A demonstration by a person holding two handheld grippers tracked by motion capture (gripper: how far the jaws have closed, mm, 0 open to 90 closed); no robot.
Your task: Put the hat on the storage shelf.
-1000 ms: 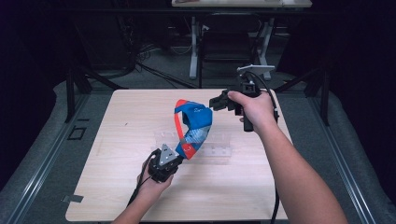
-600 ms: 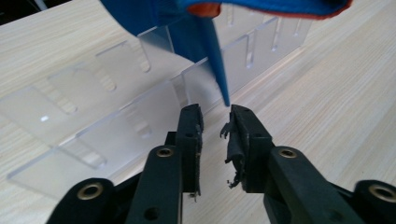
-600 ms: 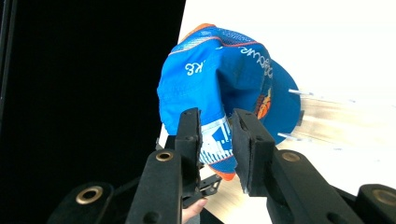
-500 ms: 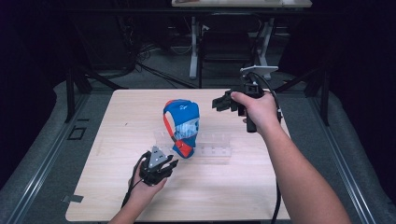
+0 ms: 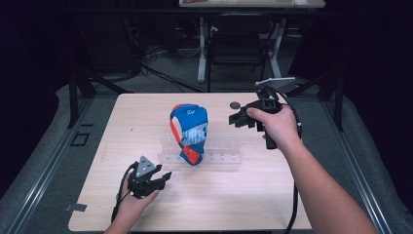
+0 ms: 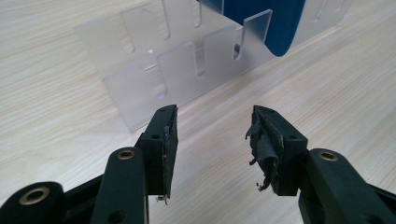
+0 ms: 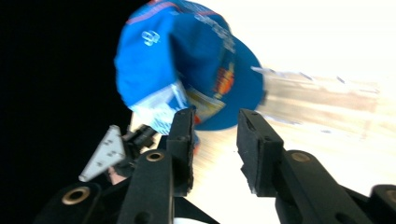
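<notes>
A pale wooden table (image 5: 122,146) stands in a dark room. On it, a blue and red bag (image 5: 189,132) sits upright in a clear slotted rack (image 5: 221,157), so I judge the placing is done. My left gripper (image 5: 163,176) and right gripper (image 5: 235,119) are both open, holding nothing, apart from the glossy, crinkled bag.

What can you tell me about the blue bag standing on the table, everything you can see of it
The blue bag is a glossy, crinkly snack-type pouch, mostly blue with red edging and a pale printed panel on its front. It stands upright near the middle of the wooden table, set in a slot of the clear slotted rack. Neither gripper touches it.
</notes>
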